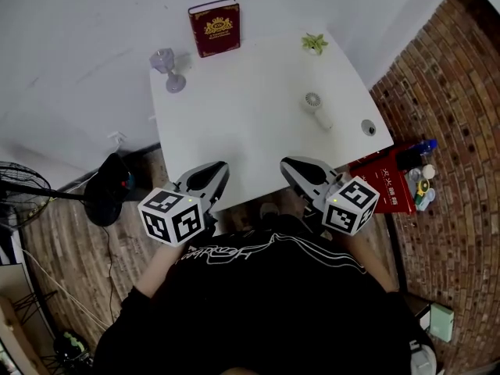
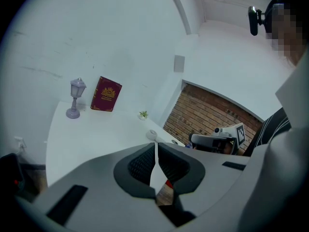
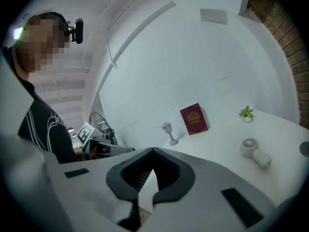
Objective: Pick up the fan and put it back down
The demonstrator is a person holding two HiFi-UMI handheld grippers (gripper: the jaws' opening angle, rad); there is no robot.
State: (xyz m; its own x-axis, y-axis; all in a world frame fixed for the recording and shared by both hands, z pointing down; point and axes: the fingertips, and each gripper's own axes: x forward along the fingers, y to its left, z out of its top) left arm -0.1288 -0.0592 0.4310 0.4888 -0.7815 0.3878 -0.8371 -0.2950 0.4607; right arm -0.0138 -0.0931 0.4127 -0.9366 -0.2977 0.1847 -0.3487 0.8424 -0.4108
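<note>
The small white plastic fan [image 1: 316,109] is lying on the white square worktop [image 1: 234,108], right of centre in the head view. The left hand-held gripper [image 1: 221,169] and the right hand-held gripper [image 1: 287,165] are hanging at the worktop's lower edge, each with jaws pressed together on nothing, well apart from the fan.

This looks like a plain indoor workroom or studio. A bare white square table [image 1: 234,123] stands ahead of the left gripper [image 1: 212,175] against a blank white wall [image 1: 78,53]. Red-brown brick surfacing [image 1: 445,84] runs to the right of the right gripper [image 1: 295,167]. A black wire-caged pedestal fan [image 1: 19,190] stands to the left gripper's left.
</note>
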